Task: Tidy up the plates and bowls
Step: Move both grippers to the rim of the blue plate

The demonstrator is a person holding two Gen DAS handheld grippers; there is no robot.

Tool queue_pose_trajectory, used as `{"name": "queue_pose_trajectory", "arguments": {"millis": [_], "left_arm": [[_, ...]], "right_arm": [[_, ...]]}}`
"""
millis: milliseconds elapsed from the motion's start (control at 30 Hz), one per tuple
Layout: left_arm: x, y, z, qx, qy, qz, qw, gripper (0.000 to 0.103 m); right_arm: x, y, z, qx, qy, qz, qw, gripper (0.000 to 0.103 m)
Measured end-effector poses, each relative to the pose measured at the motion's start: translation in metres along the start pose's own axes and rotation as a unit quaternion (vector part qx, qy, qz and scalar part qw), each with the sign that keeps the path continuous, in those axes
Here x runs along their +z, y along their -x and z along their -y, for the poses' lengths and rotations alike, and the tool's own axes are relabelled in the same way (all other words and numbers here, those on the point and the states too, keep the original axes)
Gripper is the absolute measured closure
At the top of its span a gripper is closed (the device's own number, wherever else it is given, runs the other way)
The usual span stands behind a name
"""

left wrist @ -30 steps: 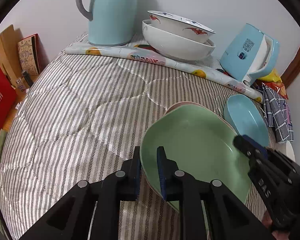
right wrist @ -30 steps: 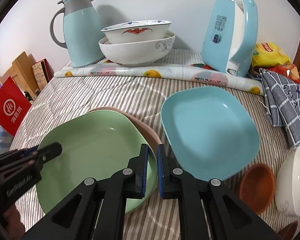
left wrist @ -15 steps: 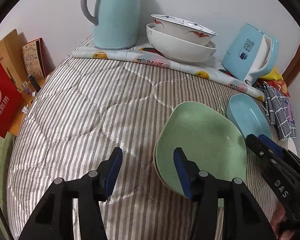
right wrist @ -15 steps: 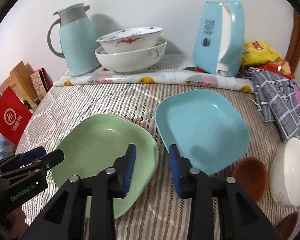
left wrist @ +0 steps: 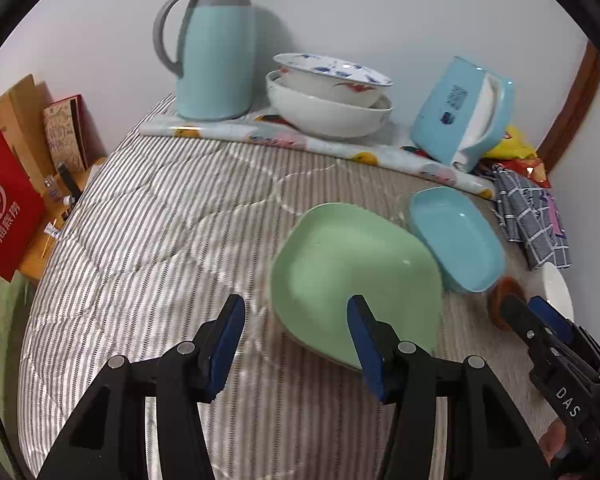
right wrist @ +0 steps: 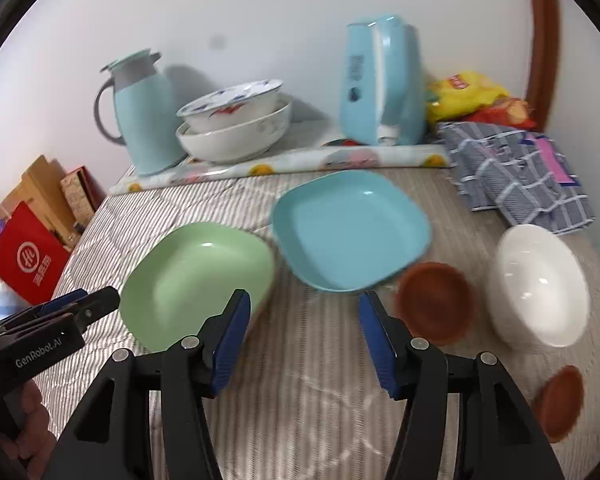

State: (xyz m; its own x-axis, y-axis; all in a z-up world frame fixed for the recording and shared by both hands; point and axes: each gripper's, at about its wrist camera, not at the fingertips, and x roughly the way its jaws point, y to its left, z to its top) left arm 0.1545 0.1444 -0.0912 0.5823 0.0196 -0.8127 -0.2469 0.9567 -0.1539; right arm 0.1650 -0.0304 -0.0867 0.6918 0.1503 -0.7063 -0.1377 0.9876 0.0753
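Both grippers have let go of the green plate [right wrist: 196,280], now resting on the striped cloth [left wrist: 148,240]. Left gripper [left wrist: 296,340] stands released; right gripper [right wrist: 300,336] is opening, empty, so the blue plate [right wrist: 348,228] likely comes next

Soft, even indoor light; fisheye-bent edges, dark corners, slight motion blur.

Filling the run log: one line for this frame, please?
stage: green plate released on bed | left gripper: open, empty | right gripper: jaws opening, empty | blue plate: beside it
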Motion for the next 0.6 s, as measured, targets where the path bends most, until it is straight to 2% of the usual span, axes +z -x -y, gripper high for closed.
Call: {"name": "queue_pose_trajectory", "arguments": {"millis": [200, 300, 433, 600], "left_arm": [[0.003, 0.008, 0.031, -0.008, -0.025, 0.013, 0.9996, 0.052], [0.01, 0.01, 0.048, -0.007, -0.039, 0.021, 0.999, 0.052], [0.023, 0.007, 0.067, -0.014, -0.054, 0.025, 0.9981, 0.052], [0.039, -0.008, 0.082, -0.019, -0.07, 0.019, 0.9972, 0.052]], "right_arm": [[0.002, 0.027, 0.03, -0.022, -0.005, 0.027, 0.999, 0.046], [0.004, 0.033, 0.045, -0.031, -0.015, 0.029, 0.999, 0.041], [0.011, 0.034, 0.061, -0.023, -0.039, 0.025, 0.999, 0.041], [0.028, 0.022, 0.077, -0.051, -0.034, 0.021, 0.998, 0.041]]}}
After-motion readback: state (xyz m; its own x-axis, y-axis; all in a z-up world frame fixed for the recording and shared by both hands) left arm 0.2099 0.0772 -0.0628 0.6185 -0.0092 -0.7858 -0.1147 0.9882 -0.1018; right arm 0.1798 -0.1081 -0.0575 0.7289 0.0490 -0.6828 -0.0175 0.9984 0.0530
